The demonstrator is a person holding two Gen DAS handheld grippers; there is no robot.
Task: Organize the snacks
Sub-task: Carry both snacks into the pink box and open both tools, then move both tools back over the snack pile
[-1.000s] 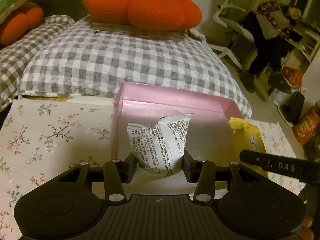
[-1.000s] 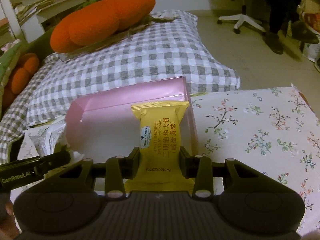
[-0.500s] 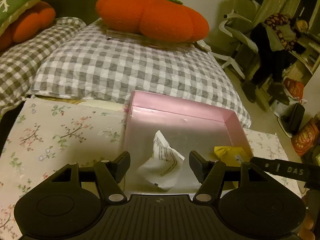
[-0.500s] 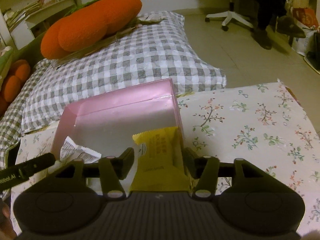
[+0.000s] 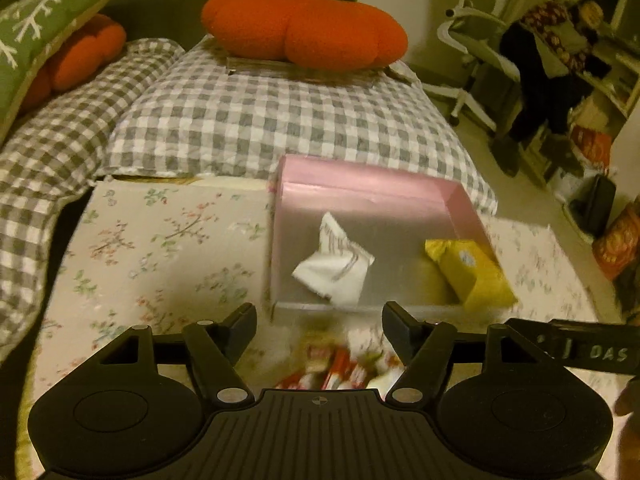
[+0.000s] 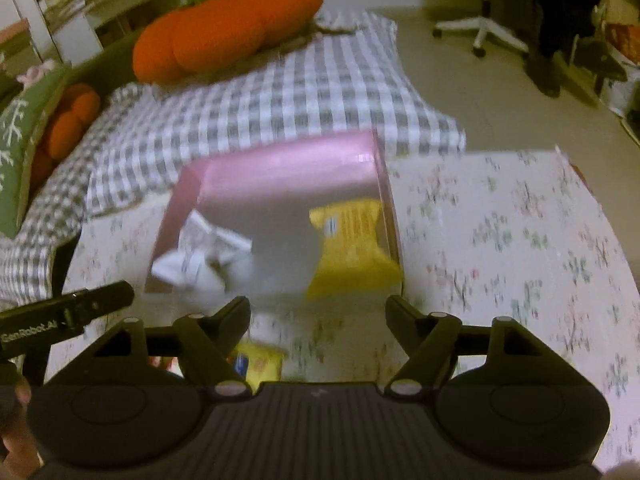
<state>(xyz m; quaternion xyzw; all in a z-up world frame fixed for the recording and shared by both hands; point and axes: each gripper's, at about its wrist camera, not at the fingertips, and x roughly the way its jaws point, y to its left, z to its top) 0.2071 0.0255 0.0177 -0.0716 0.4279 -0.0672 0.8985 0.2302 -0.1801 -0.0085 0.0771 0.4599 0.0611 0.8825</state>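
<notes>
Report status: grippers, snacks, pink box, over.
Left gripper and right gripper open, jaws just opened, nothing between them. White packet and yellow packet lie in pink box. More snacks blurred below.

The left gripper point(image 5: 319, 318) is matte black plastic: two angular fingers point(image 5: 240, 322) on linked bars with small silver rivets, two round housings behind them, and a ribbed central body bearing a tiny crosshair mark. The right gripper point(image 6: 318, 314) has the same build. A black bar beside each carries white lettering; one reads "GenRobot.AI", the other ends in "DAS". No sleeve shows.
</notes>
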